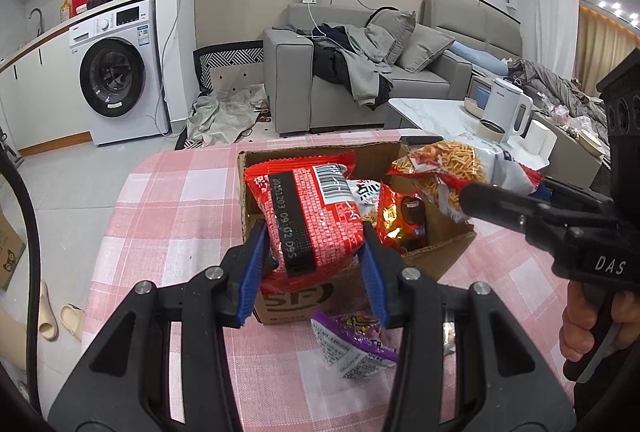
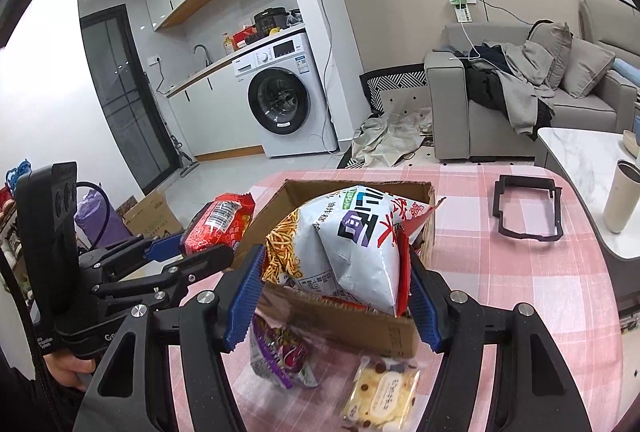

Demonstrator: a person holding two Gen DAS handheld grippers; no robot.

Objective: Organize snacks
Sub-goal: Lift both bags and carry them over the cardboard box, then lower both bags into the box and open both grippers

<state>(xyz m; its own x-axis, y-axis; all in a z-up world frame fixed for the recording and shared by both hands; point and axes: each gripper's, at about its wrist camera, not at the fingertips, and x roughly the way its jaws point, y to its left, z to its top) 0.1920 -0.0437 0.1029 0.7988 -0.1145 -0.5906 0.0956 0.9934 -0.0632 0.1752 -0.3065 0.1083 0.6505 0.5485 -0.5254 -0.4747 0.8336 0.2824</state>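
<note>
Box: cardboard box (image 1: 440,236) at frame centre in both wrist views, open top, standing on the pink checked tablecloth (image 1: 168,216); several snack packs already inside, one red-gold pack (image 1: 396,220) visible in the left wrist view
Red pack: red snack bag (image 1: 312,216) centre of the left wrist view, over the near-left edge of the box; also seen centre-left of the right wrist view (image 2: 218,222)
Left gripper: left gripper (image 1: 316,268) lower centre of its own view; blue pads pressed on both sides of the red snack bag, pinching it; seen from the side at left of the right wrist view (image 2: 192,252)
Noodle bag: white noodle-snack bag (image 2: 348,248) centre of the right wrist view, tilted, over the box opening; upper right of centre in the left wrist view (image 1: 468,171)
Right gripper: right gripper (image 2: 336,296) lower centre of its own view; blue pads against both edges of the white noodle-snack bag, pinching it; enters from the right edge of the left wrist view (image 1: 536,191)
Loose packs: purple snack pack (image 2: 280,356) on the cloth just in front of the box, lower centre; yellow biscuit pack (image 2: 382,396) to its right, near the bottom edge
Others: black frame (image 2: 526,209) flat on the cloth, right of the box; washing machine (image 1: 120,71) upper left; grey sofa (image 1: 360,71) upper centre; white kettle (image 1: 506,107) at right
</note>
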